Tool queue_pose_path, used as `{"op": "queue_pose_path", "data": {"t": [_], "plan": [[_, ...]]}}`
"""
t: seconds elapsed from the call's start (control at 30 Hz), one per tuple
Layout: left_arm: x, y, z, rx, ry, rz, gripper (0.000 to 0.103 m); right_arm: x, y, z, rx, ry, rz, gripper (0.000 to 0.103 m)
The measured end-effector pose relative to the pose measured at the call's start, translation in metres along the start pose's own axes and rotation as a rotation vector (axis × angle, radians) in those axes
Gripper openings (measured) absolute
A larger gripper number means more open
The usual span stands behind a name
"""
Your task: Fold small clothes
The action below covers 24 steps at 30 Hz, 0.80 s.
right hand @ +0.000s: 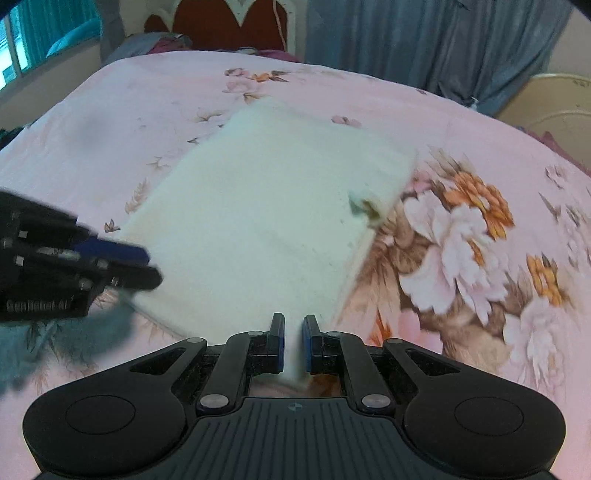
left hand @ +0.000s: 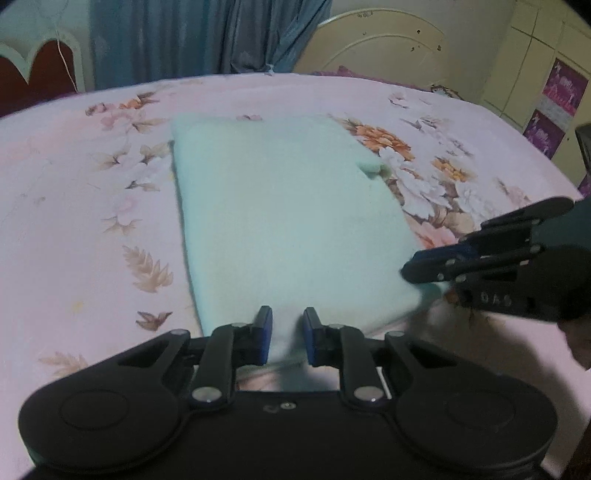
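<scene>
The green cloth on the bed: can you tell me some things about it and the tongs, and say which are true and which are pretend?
1. The green cloth lies on a pink flowery bedspread. True.
2. The left tongs have cloth between their fingers. True.
3. The right tongs are far from the cloth. False: they grip its near edge.
4. The cloth is crumpled in a ball. False: it lies flat, roughly rectangular.
5. A blue curtain hangs behind the bed. True.
</scene>
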State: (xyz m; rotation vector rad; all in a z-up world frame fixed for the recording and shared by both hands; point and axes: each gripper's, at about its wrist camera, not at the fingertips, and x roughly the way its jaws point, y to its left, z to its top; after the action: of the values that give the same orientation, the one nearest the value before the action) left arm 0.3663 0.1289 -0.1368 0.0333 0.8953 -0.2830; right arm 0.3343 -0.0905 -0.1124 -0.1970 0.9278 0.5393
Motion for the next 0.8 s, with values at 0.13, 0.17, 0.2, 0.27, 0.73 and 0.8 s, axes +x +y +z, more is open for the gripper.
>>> {"op": "queue_pose_path", "data": {"t": [0.13, 0.17, 0.2, 0.27, 0.73, 0.8], "plan": [[-0.007, -0.008, -0.004, -0.020, -0.016, 0.038, 0.017, -0.005, -0.004, -0.007, 0.009, -0.010, 0.000, 0.008], [-0.012, -0.010, -0.004, -0.033, -0.026, 0.036, 0.016, -0.009, -0.005, -0.007, 0.014, -0.013, -0.008, 0.008], [-0.018, -0.011, -0.005, -0.040, -0.040, 0.032, 0.017, -0.018, -0.006, -0.009, 0.023, -0.031, -0.018, 0.008], [-0.024, -0.015, -0.009, -0.049, -0.057, 0.030, 0.018, -0.037, -0.009, -0.015, 0.053, -0.076, -0.005, 0.008], [-0.092, -0.079, -0.047, -0.096, -0.171, 0.151, 0.098, -0.139, -0.017, -0.085, 0.222, -0.203, -0.045, 0.010], [-0.106, -0.087, -0.052, -0.097, -0.200, 0.189, 0.103, -0.147, -0.016, -0.095, 0.243, -0.203, -0.078, 0.066]]}}
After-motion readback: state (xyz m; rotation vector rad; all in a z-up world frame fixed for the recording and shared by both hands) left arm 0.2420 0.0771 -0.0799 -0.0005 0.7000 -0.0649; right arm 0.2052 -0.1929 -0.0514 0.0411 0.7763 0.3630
